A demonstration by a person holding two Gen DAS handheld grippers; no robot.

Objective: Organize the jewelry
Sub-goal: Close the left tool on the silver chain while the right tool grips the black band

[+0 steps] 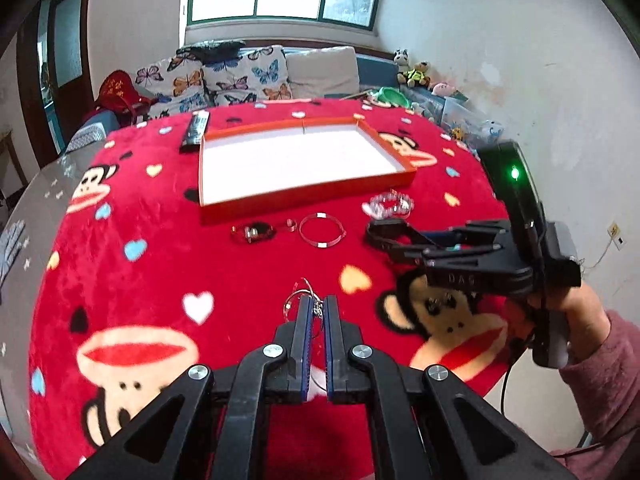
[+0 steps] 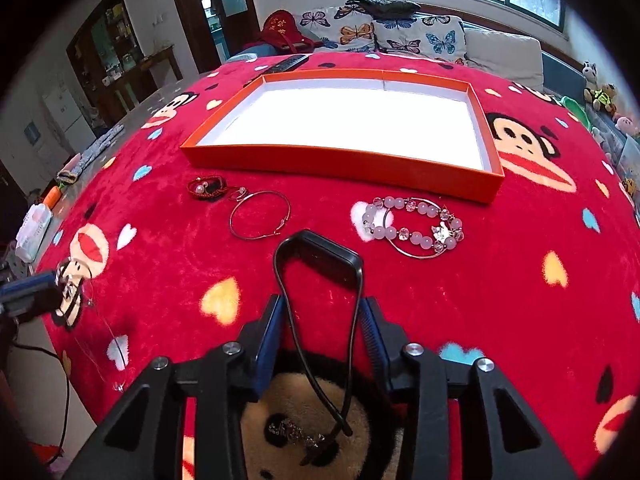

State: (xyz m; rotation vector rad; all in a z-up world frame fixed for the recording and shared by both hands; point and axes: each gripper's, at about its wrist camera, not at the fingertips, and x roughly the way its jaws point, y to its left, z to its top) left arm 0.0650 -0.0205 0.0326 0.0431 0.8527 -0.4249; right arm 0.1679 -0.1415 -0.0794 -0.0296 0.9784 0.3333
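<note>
My left gripper (image 1: 318, 300) is shut on a thin silver chain with rings (image 1: 298, 298) and holds it above the red blanket; the chain (image 2: 94, 304) dangles from it at the left edge of the right wrist view. My right gripper (image 2: 323, 302) is shut on a black band (image 2: 320, 246), whose loop sticks out past the fingertips. An orange tray (image 2: 340, 164) with a white floor lies beyond. In front of it lie a red braided bracelet (image 2: 206, 190), a thin bangle (image 2: 260, 214) and a pink bead bracelet (image 2: 416, 224). A dark trinket (image 2: 296, 436) lies under the right gripper.
A remote control (image 1: 196, 128) lies behind the tray's left corner. The round table's edge curves close on the left, with gloves (image 2: 96, 148) and small items on bare glass there. A sofa with cushions (image 1: 240, 76) stands behind the table. A person's hand (image 1: 576, 312) holds the right gripper.
</note>
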